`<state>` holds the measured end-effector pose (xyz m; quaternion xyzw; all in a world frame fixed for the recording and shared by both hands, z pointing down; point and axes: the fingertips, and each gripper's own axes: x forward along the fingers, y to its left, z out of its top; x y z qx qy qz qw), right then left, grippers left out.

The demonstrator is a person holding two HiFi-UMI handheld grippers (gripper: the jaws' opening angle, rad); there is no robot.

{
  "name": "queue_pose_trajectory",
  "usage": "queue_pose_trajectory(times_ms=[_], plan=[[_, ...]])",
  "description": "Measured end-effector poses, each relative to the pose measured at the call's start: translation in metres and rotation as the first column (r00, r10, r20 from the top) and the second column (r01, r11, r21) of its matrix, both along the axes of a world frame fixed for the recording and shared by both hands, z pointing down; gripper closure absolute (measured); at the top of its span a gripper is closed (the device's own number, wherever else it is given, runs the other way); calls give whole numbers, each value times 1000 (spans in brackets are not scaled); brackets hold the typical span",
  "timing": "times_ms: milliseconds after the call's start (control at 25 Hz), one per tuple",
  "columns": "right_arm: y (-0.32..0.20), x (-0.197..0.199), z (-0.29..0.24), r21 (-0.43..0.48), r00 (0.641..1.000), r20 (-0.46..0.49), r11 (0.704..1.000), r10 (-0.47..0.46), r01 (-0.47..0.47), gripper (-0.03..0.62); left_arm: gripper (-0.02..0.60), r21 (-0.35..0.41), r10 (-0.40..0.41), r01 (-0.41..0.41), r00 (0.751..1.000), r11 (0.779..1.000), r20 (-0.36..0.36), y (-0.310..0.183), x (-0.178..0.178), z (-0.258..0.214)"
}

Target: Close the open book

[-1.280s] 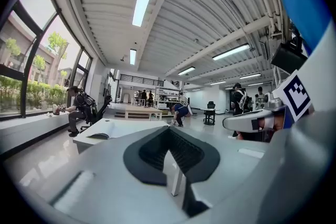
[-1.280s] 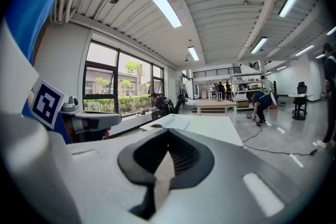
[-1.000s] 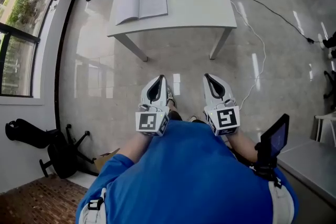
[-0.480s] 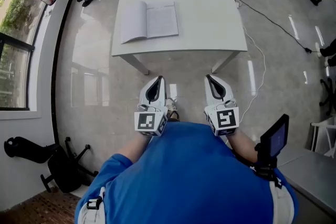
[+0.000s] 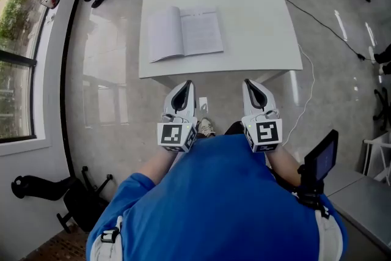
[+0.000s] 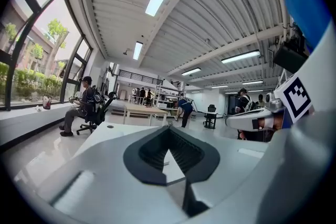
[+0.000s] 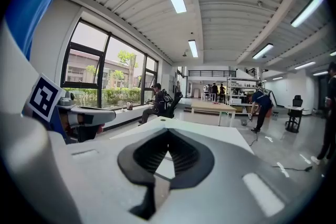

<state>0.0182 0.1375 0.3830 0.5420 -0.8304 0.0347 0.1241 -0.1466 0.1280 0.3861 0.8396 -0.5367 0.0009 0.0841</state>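
The right gripper [image 7: 167, 135] fills the lower frame, its jaws together at the tips with nothing between them. Beyond them lies a white table [image 7: 215, 132]. The left gripper [image 7: 86, 114] shows at the left edge. Farther off, a person [image 7: 156, 98] sits by the windows [image 7: 107, 73]

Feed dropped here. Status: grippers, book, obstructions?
Left gripper shut, empty. Right gripper shut, empty. Book open on table, both grippers short of it. Nothing in the way.

Bare table [image 5: 263, 27] rt of book [image 5: 183, 32]
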Motion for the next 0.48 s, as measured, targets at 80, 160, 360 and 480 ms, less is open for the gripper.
queue_pose_trajectory(times_ms=[80, 160, 360, 480], plan=[[-12, -5, 2, -2, 1000, 2, 1000, -4, 4, 591, 575, -12, -5, 5, 1000, 1000, -4, -10, -6, 3], [-25, -9, 4, 0, 1000, 4, 1000, -9, 9, 592, 575, -18, -10, 10, 1000, 1000, -2, -20, -11, 7], [-60, -11, 11, -7, 999, 13, 999, -31, 31, 591, 575, -41, -43, 43, 999, 998, 15, -46, -17, 14], [-89, -8, 15, -8, 998, 21, 999, -54, 54, 591, 575, -48, -69, 70, 997, 996, 36, -71, -16, 19]])
